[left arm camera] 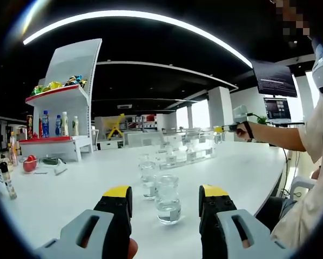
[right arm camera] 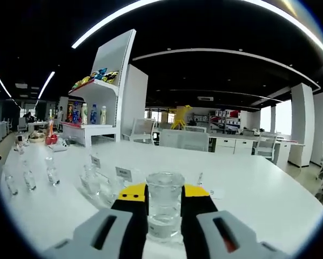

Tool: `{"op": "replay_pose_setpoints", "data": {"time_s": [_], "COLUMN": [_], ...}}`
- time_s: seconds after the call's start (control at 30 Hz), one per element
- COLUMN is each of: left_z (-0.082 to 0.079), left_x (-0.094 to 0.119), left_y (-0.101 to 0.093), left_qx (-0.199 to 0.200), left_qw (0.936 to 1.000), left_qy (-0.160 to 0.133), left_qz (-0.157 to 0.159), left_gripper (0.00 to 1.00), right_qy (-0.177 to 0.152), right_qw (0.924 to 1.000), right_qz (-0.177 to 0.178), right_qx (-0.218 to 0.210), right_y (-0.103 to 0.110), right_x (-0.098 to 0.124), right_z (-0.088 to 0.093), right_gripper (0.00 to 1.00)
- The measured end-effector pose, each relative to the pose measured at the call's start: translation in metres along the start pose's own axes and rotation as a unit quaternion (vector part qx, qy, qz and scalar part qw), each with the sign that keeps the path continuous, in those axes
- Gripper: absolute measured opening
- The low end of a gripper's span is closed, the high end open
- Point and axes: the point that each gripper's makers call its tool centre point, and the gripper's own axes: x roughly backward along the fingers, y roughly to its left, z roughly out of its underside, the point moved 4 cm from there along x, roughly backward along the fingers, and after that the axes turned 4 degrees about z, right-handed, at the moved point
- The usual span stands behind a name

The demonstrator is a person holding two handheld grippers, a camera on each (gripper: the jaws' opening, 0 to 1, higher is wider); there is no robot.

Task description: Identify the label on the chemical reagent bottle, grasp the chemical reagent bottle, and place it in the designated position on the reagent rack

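Between the yellow-tipped black jaws of my right gripper (right arm camera: pixel 163 213) sits a small clear glass reagent bottle with a round glass stopper (right arm camera: pixel 164 208), and the jaws are clamped against its sides, holding it above the white curved table (right arm camera: pixel 248 189). Just beyond it stands the clear acrylic reagent rack (right arm camera: pixel 105 186) with little white tag cards along its front, and that is where this bottle has to go. My left gripper (left arm camera: pixel 166 208) rests low with its jaws spread wide and nothing between them, and a second clear stoppered glass bottle (left arm camera: pixel 167 198) stands on the table in the gap ahead, with more like it behind. The risks, as I judge them: smooth glass held only at the sides could slip or tip if I tilt my hand, and because every bottle looks alike, I could set this one behind the wrong tag. Lowering it carelessly could also knock the bottles already standing by the rack. As for writing, the tag cards carry dark marks, but they are too small to read, and I can make out no label on the held bottle.
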Motion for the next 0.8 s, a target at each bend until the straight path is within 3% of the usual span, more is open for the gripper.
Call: {"op": "replay_pose_setpoints", "data": {"time_s": [0.2,0.5,0.67,0.8], "left_z": [-0.002,-0.004,-0.003,-0.002], "left_x": [0.004,0.006,0.006,0.005], "left_y": [0.004,0.008,0.009,0.011], "left_qx": [-0.003,-0.004,-0.004,-0.004], "left_qw": [1.0000,0.9999,0.9999,0.9999], "left_qy": [0.000,-0.001,0.001,0.002], "left_qz": [-0.008,-0.013,-0.014,-0.015], "left_gripper": [0.49,0.49,0.49,0.49], "right_qy": [0.006,0.008,0.004,-0.004], "right_qw": [0.9996,0.9997,0.9997,0.9998], "right_qz": [-0.013,-0.011,-0.014,-0.016], "right_qx": [-0.023,-0.022,-0.018,-0.013], "right_y": [0.008,0.016,0.017,0.008], "right_x": [-0.018,-0.028,-0.032,-0.047], "right_z": [0.005,0.008,0.005,0.004], "right_gripper": [0.22,0.22,0.22,0.22]}}
